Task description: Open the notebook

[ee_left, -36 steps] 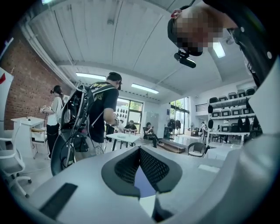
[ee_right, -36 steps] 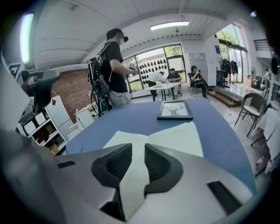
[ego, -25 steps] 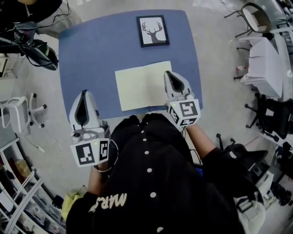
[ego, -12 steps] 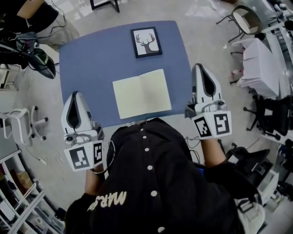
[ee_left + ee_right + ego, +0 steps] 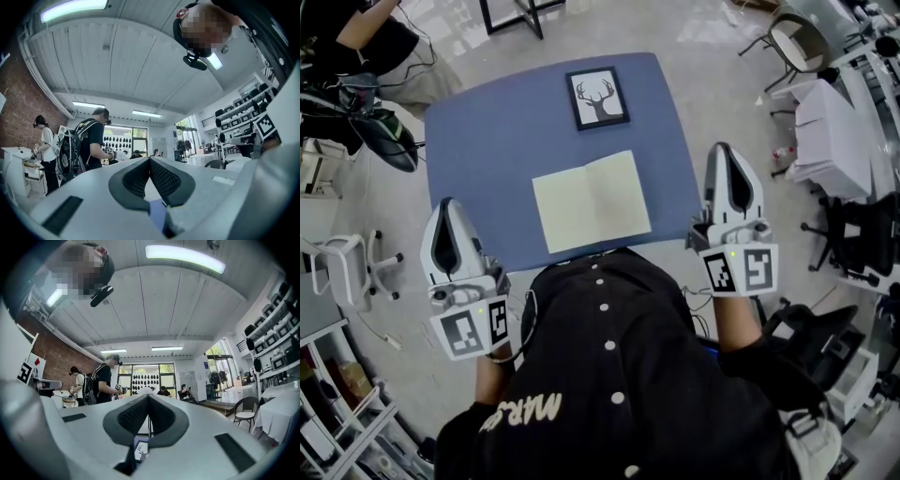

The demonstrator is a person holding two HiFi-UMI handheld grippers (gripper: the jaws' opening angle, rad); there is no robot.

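The notebook (image 5: 591, 200) lies open and flat on the blue table (image 5: 487, 141), its two cream pages bare. In the head view my left gripper (image 5: 447, 202) hangs off the table's near left corner, and my right gripper (image 5: 727, 148) hangs beyond the table's right edge. Neither touches the notebook. Both point out level into the room. In the left gripper view the left gripper's (image 5: 149, 159) pads meet with nothing between them. The right gripper's (image 5: 148, 396) pads also meet with nothing between them in the right gripper view.
A framed deer picture (image 5: 599, 97) lies at the table's far edge. A white-draped table (image 5: 834, 131) and chairs (image 5: 794, 37) stand to the right, a white stool (image 5: 337, 262) and a black bag (image 5: 389, 136) to the left. People (image 5: 93, 143) stand further off in the room.
My right gripper has left the notebook's right page, rising and swinging out past the table's right edge. The left gripper has risen a little. The notebook stays open.
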